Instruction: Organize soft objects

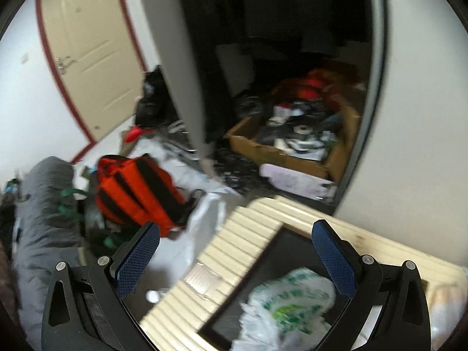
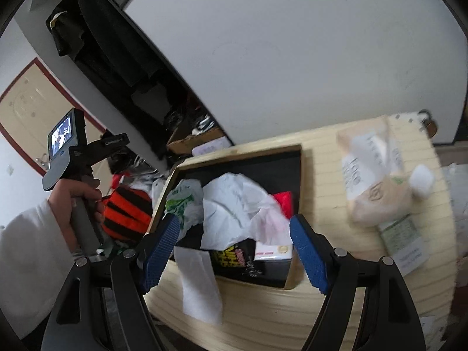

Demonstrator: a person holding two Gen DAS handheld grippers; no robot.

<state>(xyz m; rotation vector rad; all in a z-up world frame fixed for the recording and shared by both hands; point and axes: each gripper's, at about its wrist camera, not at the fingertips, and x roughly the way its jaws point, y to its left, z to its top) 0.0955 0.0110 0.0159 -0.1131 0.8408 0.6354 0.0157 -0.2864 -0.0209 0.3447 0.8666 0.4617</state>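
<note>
Centre of the right wrist view, a box sits on the table, plastic bags heaped inside it. A tissue drapes over its near rim. Right of the box, a tissue pack lies on the table. Lower left, beyond the table's edge, a backpack sits on the floor.

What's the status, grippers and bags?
Left gripper open, empty. Right gripper open, empty. Plastic bags piled in the box on the table. Nothing in the way.
</note>
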